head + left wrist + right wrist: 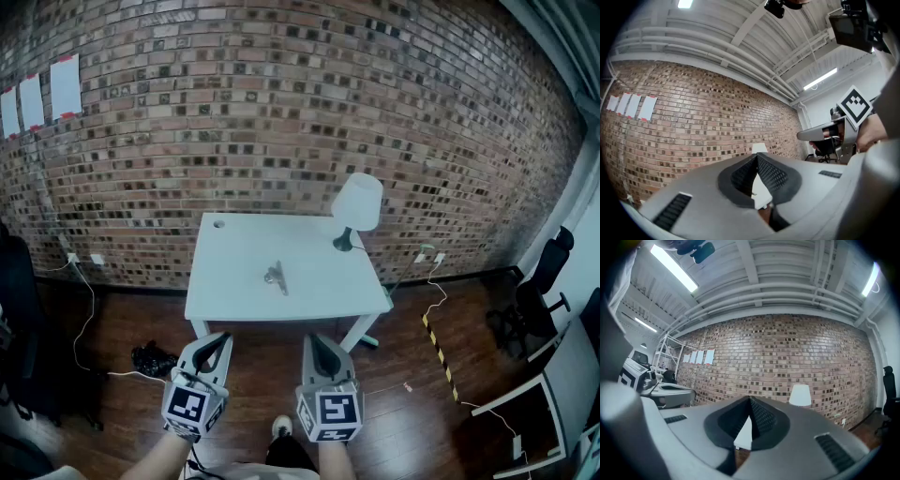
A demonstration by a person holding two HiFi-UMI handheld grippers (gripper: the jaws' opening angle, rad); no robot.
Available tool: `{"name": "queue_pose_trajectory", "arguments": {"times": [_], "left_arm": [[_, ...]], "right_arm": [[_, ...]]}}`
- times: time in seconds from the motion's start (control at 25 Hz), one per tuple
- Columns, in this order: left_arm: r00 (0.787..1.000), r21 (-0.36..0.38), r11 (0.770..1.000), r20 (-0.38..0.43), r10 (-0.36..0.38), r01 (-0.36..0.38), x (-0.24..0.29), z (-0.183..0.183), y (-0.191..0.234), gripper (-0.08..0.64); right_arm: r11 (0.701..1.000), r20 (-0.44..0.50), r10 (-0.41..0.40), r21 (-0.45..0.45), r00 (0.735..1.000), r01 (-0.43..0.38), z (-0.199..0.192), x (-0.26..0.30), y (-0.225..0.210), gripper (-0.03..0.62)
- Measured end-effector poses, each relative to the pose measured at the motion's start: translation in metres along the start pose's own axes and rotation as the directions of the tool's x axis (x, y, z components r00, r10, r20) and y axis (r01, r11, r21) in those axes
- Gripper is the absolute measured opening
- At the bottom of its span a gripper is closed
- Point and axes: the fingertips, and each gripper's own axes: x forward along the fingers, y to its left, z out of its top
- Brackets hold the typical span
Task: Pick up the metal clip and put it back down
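Your left gripper (221,339) and right gripper (315,341) sit level and low in the head view, each with its jaws pressed together on nothing, well short of the white table (234,292), where the metal clip (276,277) lies near the middle, apart from the lamp (357,212).

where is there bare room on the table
Bare: left half of the table, from the corner hole to the front edge, and the front right beside the metal clip. Crowded: the back right, by the lamp.
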Motion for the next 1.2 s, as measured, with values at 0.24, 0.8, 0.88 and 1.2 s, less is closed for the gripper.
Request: {"name": "queue_pose_trajectory", "arguments": {"times": [0.24, 0.8, 0.88, 1.2], "left_arm": [[0.999, 0.011, 1.000, -0.025, 0.029, -0.029, 0.053, -0.022, 0.025, -0.005], [0.996, 0.091, 0.993, -0.042, 0.084, -0.080, 0.271, -0.055, 0.124, -0.002], [0.992, 0.089, 0.991, -0.066, 0.110, -0.104, 0.286, -0.064, 0.139, -0.002], [0.980, 0.057, 0.994, -0.171, 0.099, -0.091, 0.317, -0.107, 0.167, -0.005]], "right_arm": [[1.000, -0.023, 0.007, 0.012, 1.000, -0.007, -0.026, 0.061, -0.023, -0.014], [0.994, -0.065, 0.088, 0.064, 0.994, -0.084, -0.063, 0.293, -0.141, -0.014], [0.993, -0.084, 0.093, 0.074, 0.992, -0.086, -0.072, 0.312, -0.149, -0.014], [0.974, -0.232, 0.203, 0.144, 0.951, -0.173, -0.125, 0.359, -0.123, -0.012]]}}
